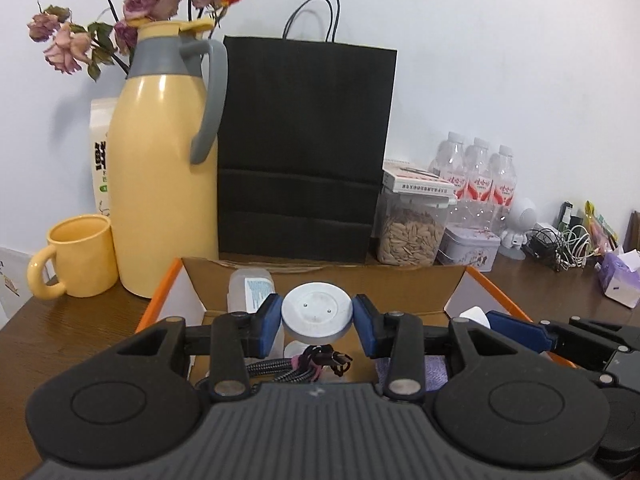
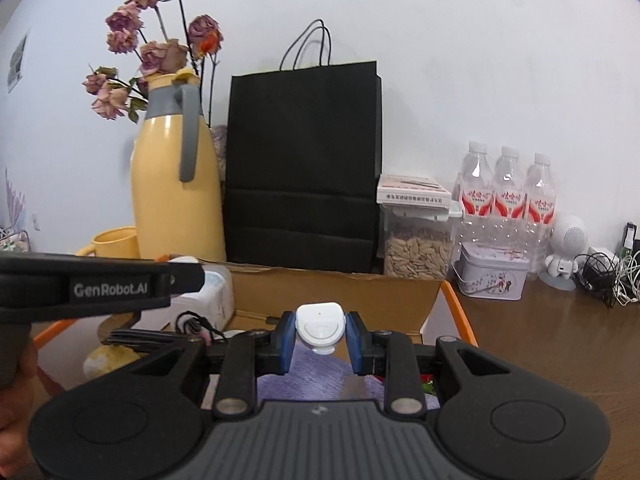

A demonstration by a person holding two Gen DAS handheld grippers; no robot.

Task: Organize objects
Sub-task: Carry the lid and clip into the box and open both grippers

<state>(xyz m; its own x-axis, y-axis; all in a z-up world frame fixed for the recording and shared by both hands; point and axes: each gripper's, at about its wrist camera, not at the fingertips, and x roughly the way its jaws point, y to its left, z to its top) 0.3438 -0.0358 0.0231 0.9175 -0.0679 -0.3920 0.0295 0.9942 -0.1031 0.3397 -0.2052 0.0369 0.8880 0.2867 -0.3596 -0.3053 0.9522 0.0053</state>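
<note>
My left gripper (image 1: 317, 316) is shut on a round white disc (image 1: 317, 312) and holds it above an open cardboard box (image 1: 328, 286) with orange flaps. Below it in the box lie a braided cable bundle (image 1: 296, 366), a translucent bottle (image 1: 250, 290) and a purple cloth (image 1: 434, 368). My right gripper (image 2: 320, 330) is shut on a small white device (image 2: 320, 326) over the same box (image 2: 340, 292), above the purple cloth (image 2: 316, 376). The left gripper's arm (image 2: 92, 290) crosses the left of the right wrist view.
Behind the box stand a yellow thermos jug (image 1: 160, 184), a yellow mug (image 1: 80, 256), a black paper bag (image 1: 304, 148), a seed jar (image 1: 412, 232), a tin (image 1: 470, 248), three water bottles (image 1: 476, 176) and tangled cables (image 1: 560, 244) on a brown wooden table (image 1: 80, 328).
</note>
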